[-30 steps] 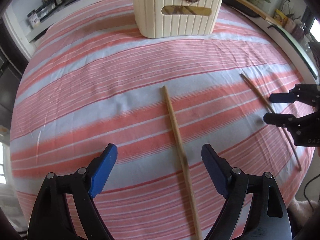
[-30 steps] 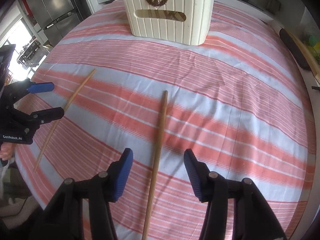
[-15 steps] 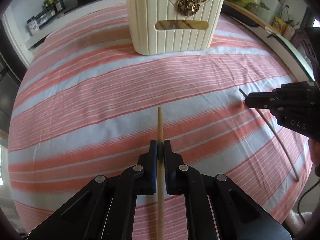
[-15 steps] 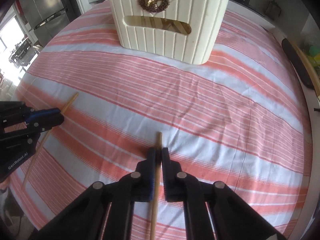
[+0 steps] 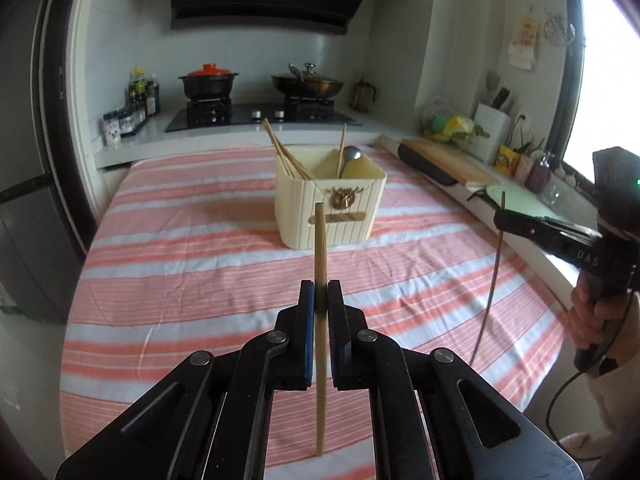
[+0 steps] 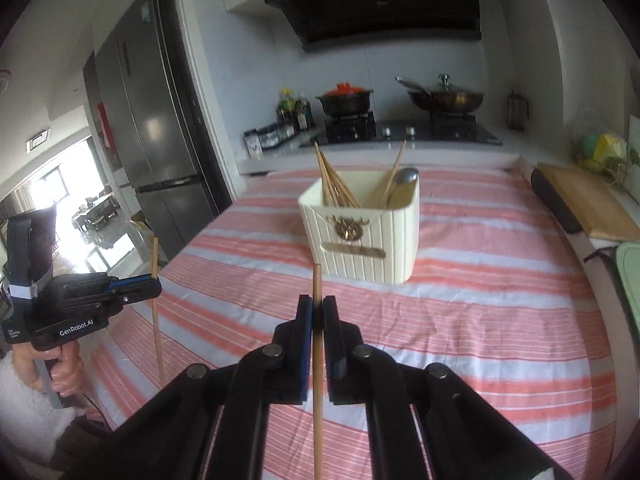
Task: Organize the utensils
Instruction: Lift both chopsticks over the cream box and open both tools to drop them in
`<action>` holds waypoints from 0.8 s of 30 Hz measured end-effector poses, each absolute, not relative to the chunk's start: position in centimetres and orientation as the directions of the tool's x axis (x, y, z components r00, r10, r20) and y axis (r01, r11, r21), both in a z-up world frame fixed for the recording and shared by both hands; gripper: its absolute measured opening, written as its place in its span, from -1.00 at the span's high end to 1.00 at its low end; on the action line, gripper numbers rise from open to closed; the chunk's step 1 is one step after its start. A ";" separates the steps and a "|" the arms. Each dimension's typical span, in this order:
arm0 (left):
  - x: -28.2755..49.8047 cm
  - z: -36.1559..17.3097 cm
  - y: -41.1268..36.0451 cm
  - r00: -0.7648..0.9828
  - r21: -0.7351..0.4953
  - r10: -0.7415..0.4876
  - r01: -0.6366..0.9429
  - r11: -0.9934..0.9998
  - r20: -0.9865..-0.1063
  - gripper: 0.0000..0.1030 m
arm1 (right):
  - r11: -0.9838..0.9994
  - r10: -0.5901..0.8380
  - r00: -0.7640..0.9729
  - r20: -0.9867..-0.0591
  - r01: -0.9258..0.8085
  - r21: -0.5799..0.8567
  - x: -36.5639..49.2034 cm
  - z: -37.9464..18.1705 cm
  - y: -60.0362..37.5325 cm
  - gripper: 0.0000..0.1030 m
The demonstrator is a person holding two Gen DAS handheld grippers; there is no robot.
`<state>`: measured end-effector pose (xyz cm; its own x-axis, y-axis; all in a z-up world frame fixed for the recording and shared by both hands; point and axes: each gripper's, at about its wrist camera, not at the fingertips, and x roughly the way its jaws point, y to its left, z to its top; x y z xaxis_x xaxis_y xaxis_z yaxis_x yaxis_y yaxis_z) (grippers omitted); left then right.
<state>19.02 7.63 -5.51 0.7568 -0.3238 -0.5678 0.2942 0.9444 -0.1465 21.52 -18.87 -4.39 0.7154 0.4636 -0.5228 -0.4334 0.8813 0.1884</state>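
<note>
Here, in the left wrist view, the left gripper clamps a wooden chopstick upright above the striped surface, short of the cream utensil holder. In the right wrist view, the right gripper pinches a second chopstick likewise.

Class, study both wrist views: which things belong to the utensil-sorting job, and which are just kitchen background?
Job: left gripper gripping a chopstick; right gripper gripping another chopstick; cream utensil holder with chopsticks and spoon.

Background: pot with red lid; wok; cutting board; fridge.
</note>
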 end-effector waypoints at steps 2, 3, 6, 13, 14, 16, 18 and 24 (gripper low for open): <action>18.6 -4.9 7.9 0.771 -0.176 -0.340 0.292 0.940 -0.539 0.91 | 0.885 0.458 0.739 -0.494 -0.431 0.175 20.6 -3.9 -18.7 0.90; 18.3 -4.6 8.0 0.778 -0.185 -0.345 0.291 0.939 -0.525 0.91 | 0.889 0.449 0.752 -0.483 -0.427 0.162 20.3 -3.8 -18.8 0.90; 18.3 -3.5 8.1 0.801 -0.196 -0.352 0.292 0.936 -0.485 0.91 | 0.901 0.424 0.787 -0.449 -0.414 0.126 19.5 -3.2 -19.0 0.90; 20.0 -0.6 9.1 0.828 -0.229 -0.366 0.293 0.928 -0.425 0.91 | 0.918 0.393 0.841 -0.371 -0.381 0.109 21.0 -0.3 -19.7 0.90; 20.5 0.1 9.4 0.832 -0.232 -0.368 0.294 0.927 -0.415 0.91 | 0.921 0.385 0.847 -0.366 -0.374 0.103 21.6 0.2 -19.8 0.90; 21.2 1.8 9.9 0.851 -0.225 -0.358 0.290 0.930 -0.384 0.91 | 0.926 0.374 0.856 -0.356 -0.368 0.087 22.9 1.2 -20.0 0.90; 22.0 3.9 10.2 0.876 -0.211 -0.340 0.282 0.936 -0.341 0.91 | 0.930 0.360 0.870 -0.337 -0.361 0.061 24.5 2.7 -20.0 0.90; 26.5 9.7 10.6 0.939 -0.187 -0.277 0.240 0.952 -0.204 0.91 | 0.937 0.338 0.896 -0.287 -0.349 0.016 30.8 7.5 -20.0 0.90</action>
<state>26.54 10.55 9.69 0.9390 -0.2769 -0.2040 0.2402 0.9525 -0.1874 30.78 -20.01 7.48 0.8960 0.3385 -0.2875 -0.3490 0.9370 0.0156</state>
